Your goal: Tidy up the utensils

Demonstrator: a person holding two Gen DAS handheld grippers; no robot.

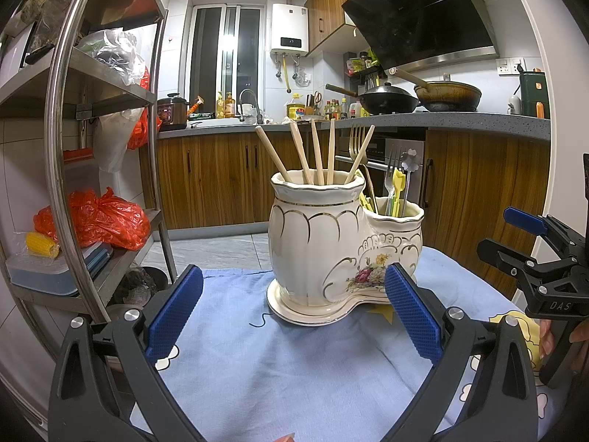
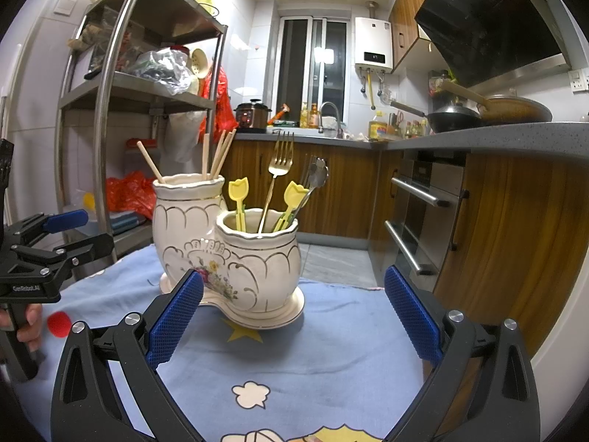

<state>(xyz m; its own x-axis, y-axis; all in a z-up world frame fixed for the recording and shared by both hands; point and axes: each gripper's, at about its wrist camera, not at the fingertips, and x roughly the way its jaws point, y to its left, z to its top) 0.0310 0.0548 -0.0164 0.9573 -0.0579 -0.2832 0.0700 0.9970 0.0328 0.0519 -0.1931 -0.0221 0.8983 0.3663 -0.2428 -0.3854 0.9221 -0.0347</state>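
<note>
Grippers first: left gripper (image 1: 294, 316) and right gripper (image 2: 294, 316) both hang spread wide, holding nothing. Dead ahead between them, on the blue cartoon-print cloth (image 2: 313, 361), sits the cream gold-trimmed two-pot ceramic holder (image 1: 324, 243). Tall pot has five wooden chopsticks (image 1: 316, 154) standing upright; low pot has a gold fork (image 2: 278, 173), two yellow tulip picks (image 2: 239, 193) and some silver cutlery. Left looks slightly nearer, I'd say.

You can read "DAS" in pale letters on the black body of the right gripper (image 1: 530, 235), the rest cut off. On the left gripper (image 2: 70, 235), the body carries "GenRobot.AI". The water heater (image 1: 289, 27) display shows digits too small to read.
</note>
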